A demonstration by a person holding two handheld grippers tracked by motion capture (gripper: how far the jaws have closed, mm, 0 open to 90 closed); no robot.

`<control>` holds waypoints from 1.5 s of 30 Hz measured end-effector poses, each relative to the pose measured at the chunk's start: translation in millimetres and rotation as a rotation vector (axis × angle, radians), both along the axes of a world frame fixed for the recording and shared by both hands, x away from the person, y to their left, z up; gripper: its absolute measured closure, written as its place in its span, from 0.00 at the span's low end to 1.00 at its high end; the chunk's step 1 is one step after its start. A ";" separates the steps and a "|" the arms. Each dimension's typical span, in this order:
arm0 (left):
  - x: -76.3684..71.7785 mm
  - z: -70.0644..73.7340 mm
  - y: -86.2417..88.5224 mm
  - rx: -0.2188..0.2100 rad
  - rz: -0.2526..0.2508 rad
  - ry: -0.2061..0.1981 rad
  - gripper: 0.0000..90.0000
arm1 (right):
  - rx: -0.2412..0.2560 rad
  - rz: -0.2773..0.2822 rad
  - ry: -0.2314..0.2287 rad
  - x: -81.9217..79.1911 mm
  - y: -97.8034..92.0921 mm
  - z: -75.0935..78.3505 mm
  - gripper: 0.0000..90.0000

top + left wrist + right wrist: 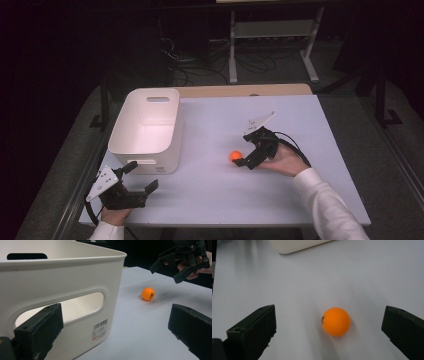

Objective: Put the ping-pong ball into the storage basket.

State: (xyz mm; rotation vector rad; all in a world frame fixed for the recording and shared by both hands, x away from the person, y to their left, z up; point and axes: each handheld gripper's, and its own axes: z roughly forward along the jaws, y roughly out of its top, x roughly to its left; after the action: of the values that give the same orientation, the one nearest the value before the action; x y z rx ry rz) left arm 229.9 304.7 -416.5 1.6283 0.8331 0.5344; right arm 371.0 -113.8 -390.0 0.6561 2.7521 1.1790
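Ball [336, 321], orange and small, sits on the white bench [220, 190], out in the open stretch to the right of the white bin [147, 131] and well apart from it. It rests on the surface by itself; nothing is touching it. A small dark mark shows on its side in my right gripper view.

My right tongs [248, 150] are spread wide, with the jaws on either side of the ball. In the right gripper view the ball lies between the two black jaws, closer to the right one, with bare bench showing on both sides of it. From the high view the tongs come at the ball from its right, tilted down toward the bench, with my hand [283, 159] behind them and the cable looping off to the right.

My left tongs [142, 177] are wide too, and hold nothing. They sit low at the near left corner of the bench, just in front of the bin's near end. In the left gripper view one jaw stands in front of the bin's handle slot, and the other is over bare bench; the ball shows farther off between them, with my right tongs above and beyond it. The bin stands upright, and a barcode sticker [100, 329] is on its near wall.
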 end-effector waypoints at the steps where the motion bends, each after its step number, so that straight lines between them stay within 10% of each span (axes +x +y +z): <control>1: 0.0 0.0 -0.1 -0.001 0.000 0.000 0.00 | 0.000 0.000 0.000 0.0 0.0 0.0 0.00; 45: 0.1 -0.3 -0.5 0.002 -0.003 0.000 0.00 | -0.087 0.061 0.072 18.7 17.4 -35.7 0.00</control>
State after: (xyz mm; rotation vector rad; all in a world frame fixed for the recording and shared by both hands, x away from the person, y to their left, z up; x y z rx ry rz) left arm 230.0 304.2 -416.9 1.6309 0.8302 0.5326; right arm 389.7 -96.4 -425.7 0.6216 2.8834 1.0592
